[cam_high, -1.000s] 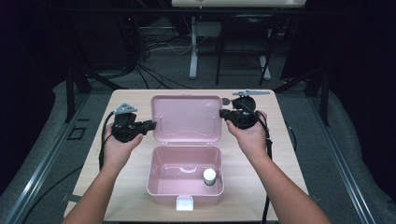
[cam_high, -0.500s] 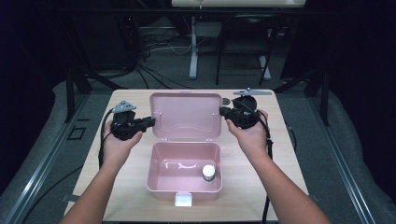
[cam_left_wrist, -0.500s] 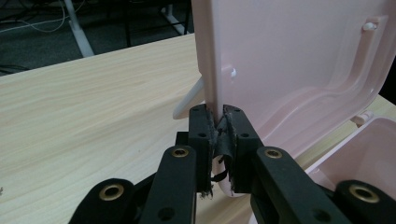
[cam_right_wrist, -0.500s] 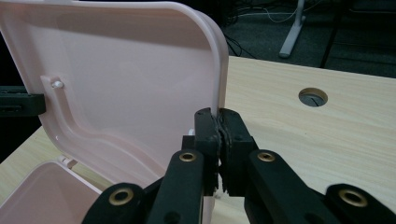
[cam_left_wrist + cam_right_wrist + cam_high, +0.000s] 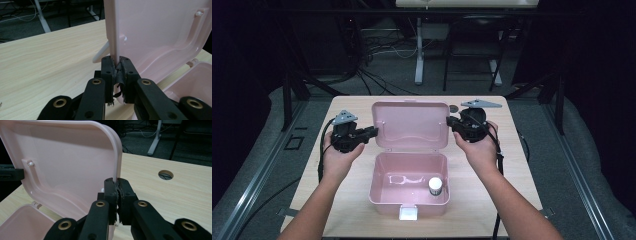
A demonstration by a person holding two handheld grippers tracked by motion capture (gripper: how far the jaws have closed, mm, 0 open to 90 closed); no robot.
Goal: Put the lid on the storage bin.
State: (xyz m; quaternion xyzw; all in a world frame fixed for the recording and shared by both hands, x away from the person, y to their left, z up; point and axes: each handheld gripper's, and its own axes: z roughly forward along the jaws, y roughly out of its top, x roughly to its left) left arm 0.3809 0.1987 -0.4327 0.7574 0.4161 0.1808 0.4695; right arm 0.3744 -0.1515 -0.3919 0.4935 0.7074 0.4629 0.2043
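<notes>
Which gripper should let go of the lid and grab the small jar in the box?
Probably right. The jar sits in the box's right corner, nearer the right gripper; the left gripper can hold the lid.

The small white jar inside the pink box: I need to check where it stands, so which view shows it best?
The high view: the white jar stands upright in the pink box, near its right wall. The two gripper views look at the raised lid instead.

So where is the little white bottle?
In the high view, the bottle stands inside the pink box, near its front right corner.
</notes>
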